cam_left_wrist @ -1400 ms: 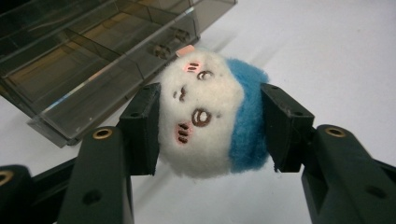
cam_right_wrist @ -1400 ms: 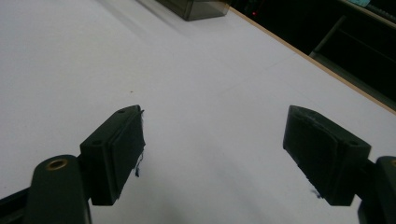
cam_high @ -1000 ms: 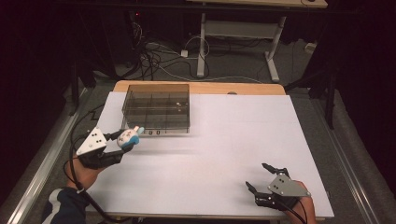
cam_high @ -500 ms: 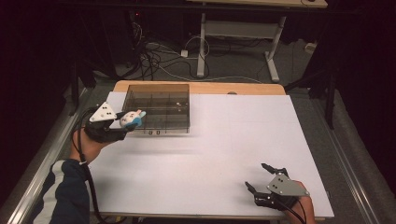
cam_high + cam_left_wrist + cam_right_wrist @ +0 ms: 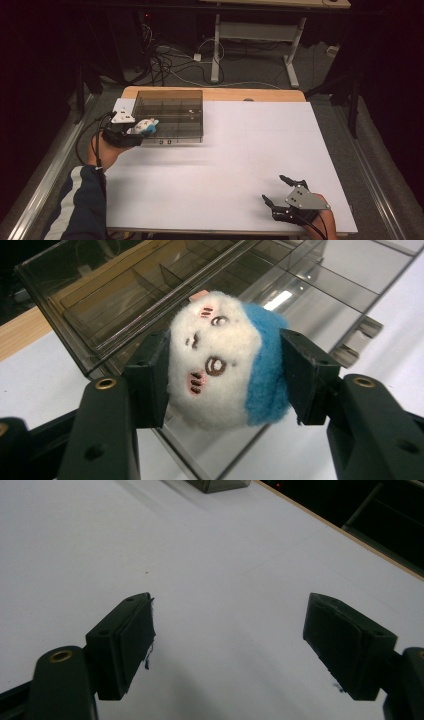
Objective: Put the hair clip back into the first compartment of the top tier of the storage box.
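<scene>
Small round plush toy (image 5: 227,360), white face with blue back, sits pinched between black pads of my left gripper (image 5: 142,131). Jaws just eased slightly wider, toy between them, pads pressing both sides. Toy held at near-left edge of smoky transparent plastic compartment box (image 5: 172,107), above its open top. My right gripper (image 5: 281,190) rests on white table sheet (image 5: 240,150) near front right corner, jaws wide apart, holding nothing.

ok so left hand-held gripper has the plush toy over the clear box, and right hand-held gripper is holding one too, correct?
Not quite. The left hand-held gripper does hold the plush toy at the clear box, but the right hand-held gripper is open and empty over the white table, as the right gripper view shows.
</scene>
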### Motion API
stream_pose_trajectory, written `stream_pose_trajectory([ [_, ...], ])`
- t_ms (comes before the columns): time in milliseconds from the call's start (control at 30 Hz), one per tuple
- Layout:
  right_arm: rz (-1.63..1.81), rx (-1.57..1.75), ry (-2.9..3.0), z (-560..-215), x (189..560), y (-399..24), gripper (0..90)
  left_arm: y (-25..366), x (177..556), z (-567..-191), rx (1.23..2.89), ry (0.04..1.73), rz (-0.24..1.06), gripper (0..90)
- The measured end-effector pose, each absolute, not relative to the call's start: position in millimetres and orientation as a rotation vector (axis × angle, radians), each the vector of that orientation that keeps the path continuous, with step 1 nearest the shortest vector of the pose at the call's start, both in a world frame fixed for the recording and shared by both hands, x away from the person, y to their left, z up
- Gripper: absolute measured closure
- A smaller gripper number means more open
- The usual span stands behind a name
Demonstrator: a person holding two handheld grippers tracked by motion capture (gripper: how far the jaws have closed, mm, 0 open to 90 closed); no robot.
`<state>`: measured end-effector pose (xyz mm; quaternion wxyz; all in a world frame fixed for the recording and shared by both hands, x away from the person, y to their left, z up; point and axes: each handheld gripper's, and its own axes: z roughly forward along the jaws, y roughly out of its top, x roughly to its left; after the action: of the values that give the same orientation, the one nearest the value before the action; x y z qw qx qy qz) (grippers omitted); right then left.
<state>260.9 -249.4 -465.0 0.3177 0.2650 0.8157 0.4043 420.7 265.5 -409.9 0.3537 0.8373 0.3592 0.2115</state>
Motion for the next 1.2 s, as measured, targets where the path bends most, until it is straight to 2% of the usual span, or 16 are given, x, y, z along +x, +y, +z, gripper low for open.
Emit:
stream_pose_trajectory([
  [367,1.063,0.697,2.146,-465.1,261.2,-250.6,21.1,259.7,427.3,-415.8,2.189,0.962,0.587,41.0],
  [633,1.063,0.696,2.147,-465.1,261.4,-250.5,21.1,268.9,424.9,-415.9,2.147,0.978,0.563,37.4],
  [700,1.061,0.699,2.148,-465.2,261.2,-250.1,21.1,269.4,424.3,-416.2,2.135,0.979,0.565,33.3],
  [900,1.065,0.697,2.146,-465.0,260.9,-249.9,21.1,272.1,419.9,-411.4,2.093,0.955,0.588,34.1],
  [967,1.063,0.696,2.145,-465.0,261.0,-250.0,21.1,273.1,416.9,-409.2,2.064,0.945,0.604,36.5],
  [1000,1.065,0.696,2.146,-465.0,261.1,-250.4,21.1,274.2,414.0,-407.3,2.033,0.941,0.606,44.4],
  [1033,1.065,0.697,2.146,-465.0,261.2,-250.5,21.1,275.0,411.9,-406.0,2.023,0.935,0.609,45.6],
  [1067,1.065,0.696,2.145,-465.0,261.2,-250.4,21.1,275.0,411.9,-406.0,2.023,0.935,0.609,50.6],
  [1100,1.065,0.695,2.146,-465.1,261.2,-250.3,21.1,276.5,409.6,-405.4,2.021,0.913,0.614,59.9],
  [1200,1.064,0.694,2.146,-465.1,261.1,-250.0,21.1,276.8,408.8,-406.7,2.022,0.913,0.628,69.7],
])
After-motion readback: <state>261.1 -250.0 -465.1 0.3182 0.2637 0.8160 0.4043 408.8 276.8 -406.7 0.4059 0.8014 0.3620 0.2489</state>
